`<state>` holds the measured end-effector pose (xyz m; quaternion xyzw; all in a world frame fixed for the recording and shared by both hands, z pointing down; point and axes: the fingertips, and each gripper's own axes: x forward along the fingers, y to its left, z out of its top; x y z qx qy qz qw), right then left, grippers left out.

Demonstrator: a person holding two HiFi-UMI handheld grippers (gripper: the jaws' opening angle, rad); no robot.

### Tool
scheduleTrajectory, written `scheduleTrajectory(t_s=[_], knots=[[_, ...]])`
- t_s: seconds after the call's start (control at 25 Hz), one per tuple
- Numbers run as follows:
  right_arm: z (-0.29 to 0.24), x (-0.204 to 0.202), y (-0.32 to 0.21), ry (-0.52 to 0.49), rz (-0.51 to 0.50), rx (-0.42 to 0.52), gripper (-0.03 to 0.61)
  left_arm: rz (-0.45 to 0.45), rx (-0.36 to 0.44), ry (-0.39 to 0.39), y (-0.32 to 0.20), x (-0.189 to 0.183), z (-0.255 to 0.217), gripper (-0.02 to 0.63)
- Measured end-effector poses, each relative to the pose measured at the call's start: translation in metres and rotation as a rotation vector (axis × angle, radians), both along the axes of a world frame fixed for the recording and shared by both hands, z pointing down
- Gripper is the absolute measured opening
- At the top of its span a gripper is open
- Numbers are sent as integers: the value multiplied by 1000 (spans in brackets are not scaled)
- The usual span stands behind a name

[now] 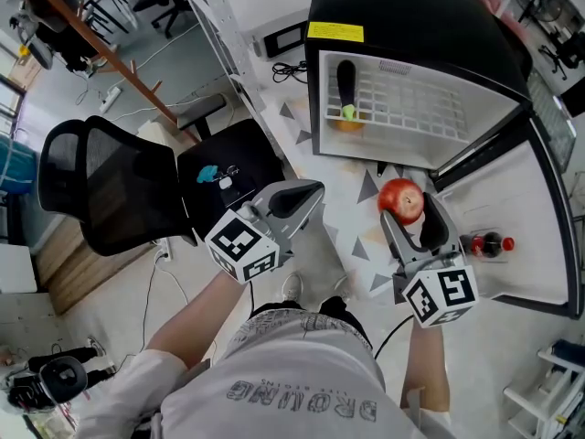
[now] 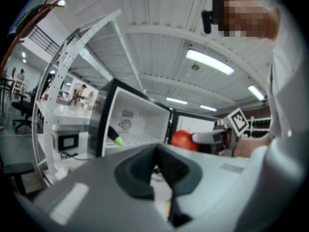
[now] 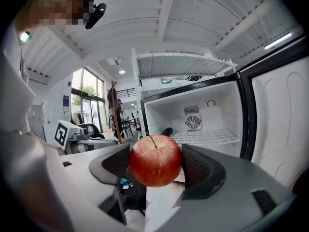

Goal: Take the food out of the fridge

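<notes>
The right gripper (image 1: 413,216) is clamped on a round red apple with a thin stem (image 3: 154,166). Its ribbed black pads (image 3: 203,168) press the apple's two sides at the widest part, so the stem points up and the fruit looks unlikely to roll out. The apple is held in the open air in front of the small black fridge with a white interior (image 1: 402,16), clear of its white wire shelf (image 1: 430,99). I'd say this piece of food is already out and now needs somewhere to go.

The left gripper (image 1: 306,193) has its jaws together on nothing. It hangs off to the side, near the person's body and apart from the fridge, probably to keep out of the way.

On the shelf's left end lies a dark, long aubergine with a green tip (image 1: 345,82), touching something orange (image 1: 348,123) that I can't identify. Both are within easy reach of the free gripper. The white-lined fridge door (image 1: 512,218) stands wide open at the right, which leaves the opening unobstructed. A dark red-capped bottle (image 1: 484,243) lies in its rack.
</notes>
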<state>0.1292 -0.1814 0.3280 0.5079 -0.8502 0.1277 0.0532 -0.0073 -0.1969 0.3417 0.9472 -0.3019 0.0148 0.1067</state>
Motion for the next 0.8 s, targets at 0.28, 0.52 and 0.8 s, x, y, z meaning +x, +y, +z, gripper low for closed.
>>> scheduleTrajectory(t_s=[0.28,0.52,0.8], knots=[[-1,6,-1,-5,3,3,313,-2,4,0,0,4,-3,6],[-2,10,-1,-5,-1,1,313,0,9,1,0,9,-5,6],[-3,12,3,-6,1,2,313,5,10,-1,3,12,-6,6]])
